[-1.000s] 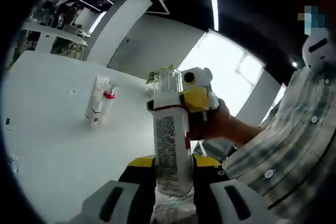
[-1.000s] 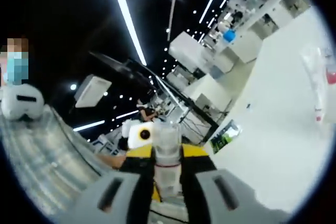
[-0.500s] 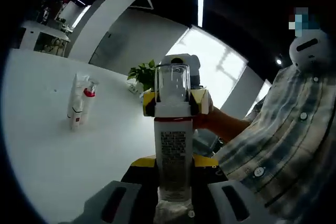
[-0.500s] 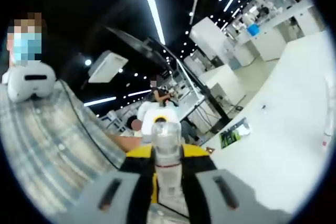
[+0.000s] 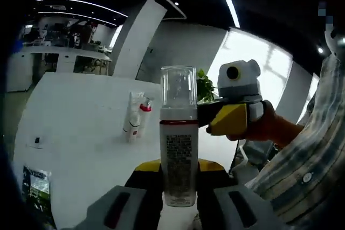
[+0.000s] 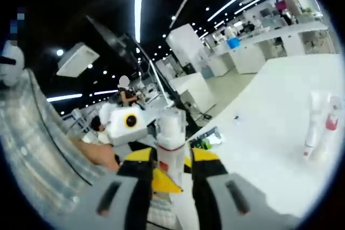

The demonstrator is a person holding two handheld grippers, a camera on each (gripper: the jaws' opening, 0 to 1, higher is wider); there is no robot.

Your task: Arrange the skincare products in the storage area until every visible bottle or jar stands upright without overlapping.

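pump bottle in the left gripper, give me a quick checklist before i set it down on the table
1. Grip: the left gripper has its jaws closed on the lower body of the pump bottle: ok.
2. Bottle upright along the jaws, clear cap on top: ok.
3. Right gripper off the bottle: it sits beside the cap with a gap in the left gripper view, jaws apart in the right gripper view: ok.
4. Bare spot on the white table near the bottle: ok.
5. The two standing tubes far enough not to overlap: ok.
6. Bottle base height above the table: cannot tell.
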